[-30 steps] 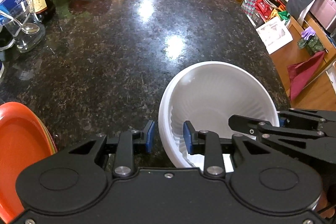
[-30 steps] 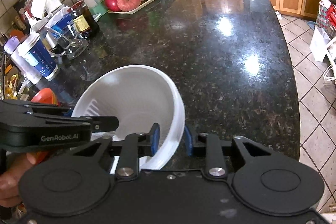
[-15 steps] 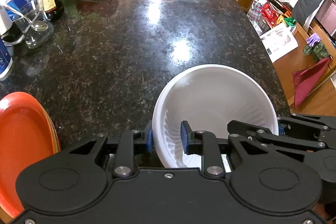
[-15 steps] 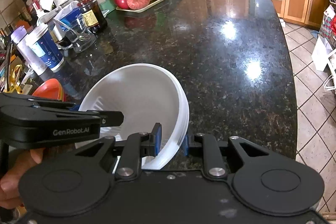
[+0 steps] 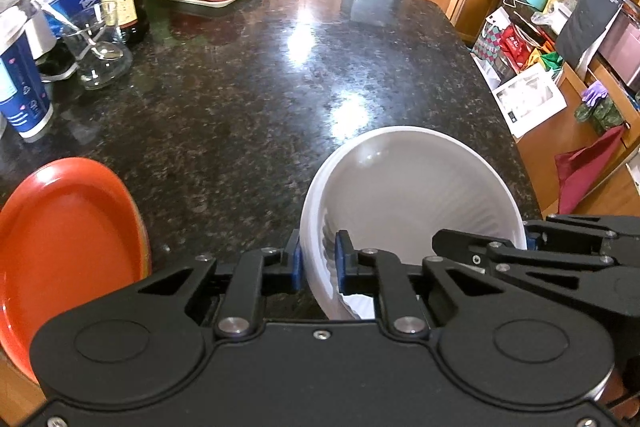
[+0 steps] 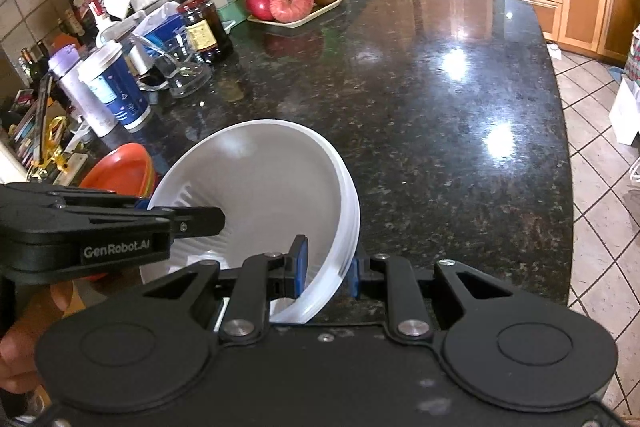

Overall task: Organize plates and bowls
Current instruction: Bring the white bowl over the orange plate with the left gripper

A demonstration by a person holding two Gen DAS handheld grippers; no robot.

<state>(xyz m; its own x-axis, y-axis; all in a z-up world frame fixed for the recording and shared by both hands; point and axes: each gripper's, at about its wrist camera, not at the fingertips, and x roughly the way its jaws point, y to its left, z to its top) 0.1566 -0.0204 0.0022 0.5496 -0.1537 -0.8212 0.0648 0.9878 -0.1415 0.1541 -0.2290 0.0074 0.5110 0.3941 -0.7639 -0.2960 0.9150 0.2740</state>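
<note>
Since the earlier frame the left gripper [image 5: 318, 263] has just been closing and now pinches the left rim of the white bowl [image 5: 416, 187], near the counter's [image 5: 240, 107] front edge. The right gripper [image 6: 326, 267] clamps the opposite rim. "GenRobot.AI" reads on the left gripper's side.

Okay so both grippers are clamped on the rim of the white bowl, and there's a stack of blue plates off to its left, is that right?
Not quite: the plates are orange, not blue, as the left wrist view shows. The rest holds: the left gripper and the right gripper are each shut on the rim of the white bowl, and the plates lie to its left.
</note>
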